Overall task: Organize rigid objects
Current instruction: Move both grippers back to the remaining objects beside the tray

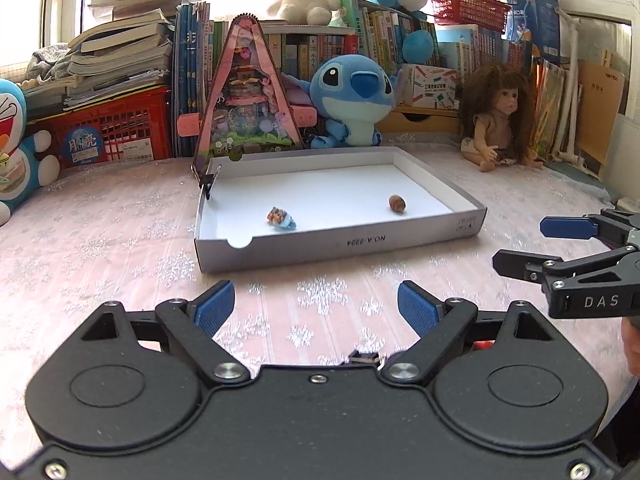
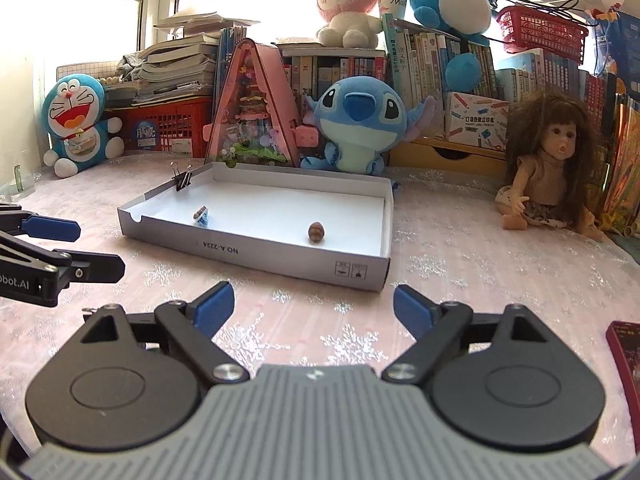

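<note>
A shallow white cardboard tray lies on the pink tablecloth. In it are a small colourful toy with a blue base and a brown nut-like piece. A black binder clip grips the tray's far left rim. My left gripper is open and empty, in front of the tray; it also shows in the right wrist view. My right gripper is open and empty, before the tray's right corner; it also shows in the left wrist view.
Behind the tray stand a pink triangular diorama, a Stitch plush, a doll, a Doraemon plush, red crates and books. A dark red object lies at the right edge.
</note>
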Available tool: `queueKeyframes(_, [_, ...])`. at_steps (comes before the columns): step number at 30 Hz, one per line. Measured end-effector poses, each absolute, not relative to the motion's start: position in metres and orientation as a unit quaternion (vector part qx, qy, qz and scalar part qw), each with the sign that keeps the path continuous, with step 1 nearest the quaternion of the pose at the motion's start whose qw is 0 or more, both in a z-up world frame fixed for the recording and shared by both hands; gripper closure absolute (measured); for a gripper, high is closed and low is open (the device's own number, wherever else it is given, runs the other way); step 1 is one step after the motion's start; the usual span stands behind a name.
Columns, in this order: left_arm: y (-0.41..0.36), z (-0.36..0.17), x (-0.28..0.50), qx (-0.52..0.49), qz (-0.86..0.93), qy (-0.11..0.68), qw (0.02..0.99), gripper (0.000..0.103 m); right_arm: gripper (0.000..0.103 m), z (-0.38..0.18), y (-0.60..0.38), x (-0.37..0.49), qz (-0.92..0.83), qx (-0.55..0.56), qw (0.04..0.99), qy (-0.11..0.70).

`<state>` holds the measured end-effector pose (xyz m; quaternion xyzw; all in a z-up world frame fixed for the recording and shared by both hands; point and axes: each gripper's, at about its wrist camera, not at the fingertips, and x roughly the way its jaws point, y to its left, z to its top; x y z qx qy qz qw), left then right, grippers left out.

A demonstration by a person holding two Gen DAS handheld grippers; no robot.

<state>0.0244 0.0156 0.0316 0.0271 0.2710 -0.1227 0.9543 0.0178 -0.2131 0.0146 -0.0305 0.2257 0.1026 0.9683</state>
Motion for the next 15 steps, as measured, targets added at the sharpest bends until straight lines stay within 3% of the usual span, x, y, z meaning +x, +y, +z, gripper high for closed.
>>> queueKeyframes(15, [0.021,0.012,-0.035,0.044,-0.155,0.264,0.951,0.019,0.011,-0.008,-0.228,-0.038,0.098,-0.050,0.968,0.226])
